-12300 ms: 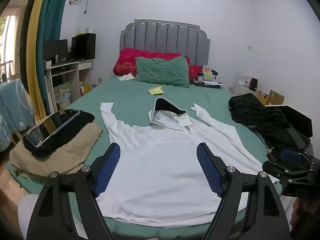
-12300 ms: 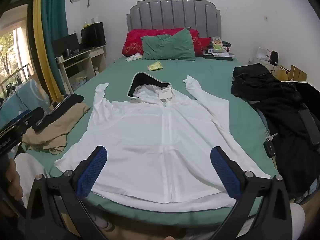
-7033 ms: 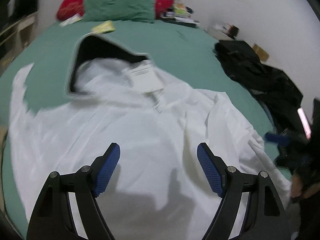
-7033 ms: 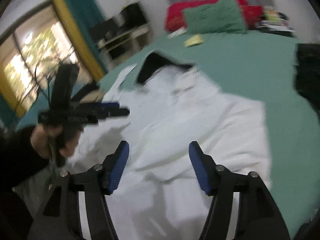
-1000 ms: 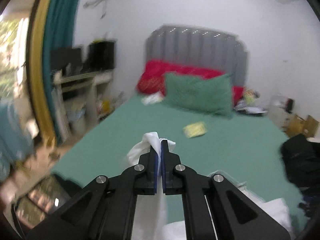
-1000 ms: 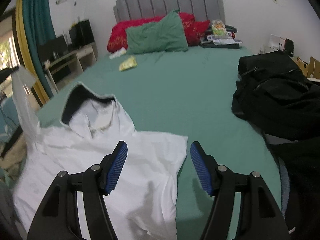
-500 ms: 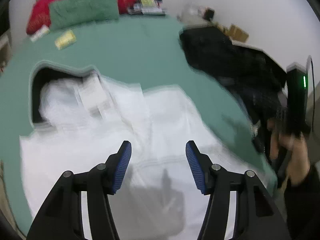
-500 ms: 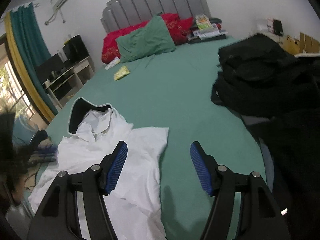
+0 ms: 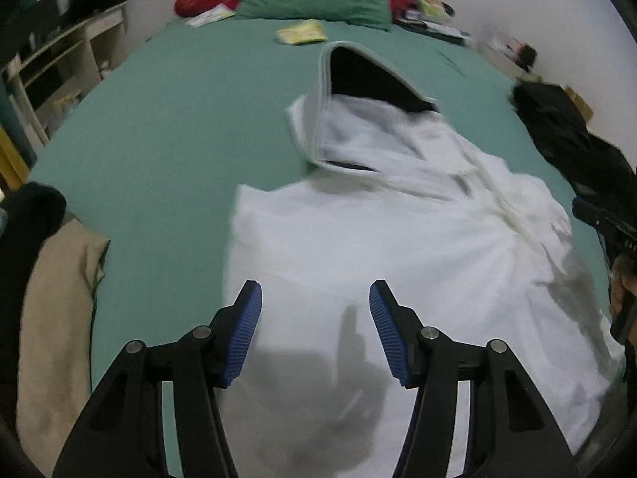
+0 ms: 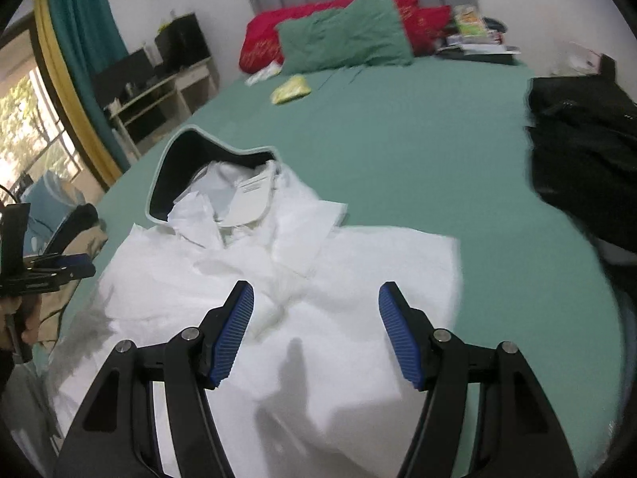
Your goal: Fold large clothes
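Daylight enters through the window (image 10: 28,127) at nine o'clock in the right wrist view, the room is otherwise dim, soft grey shadows fall on the white hoodie (image 9: 398,259) near six o'clock, motion blur smears the cloth, and fisheye bending darkens every corner.

White hooded jacket (image 10: 286,279) sleeves now folded in, left hand-held gripper (image 9: 314,332) reopened, sleeve released

We see a soft white cloth hoodie (image 9: 398,247) on a smooth green cloth bed (image 9: 179,127); our tongs (image 9: 314,330) have bumpy blue pads.
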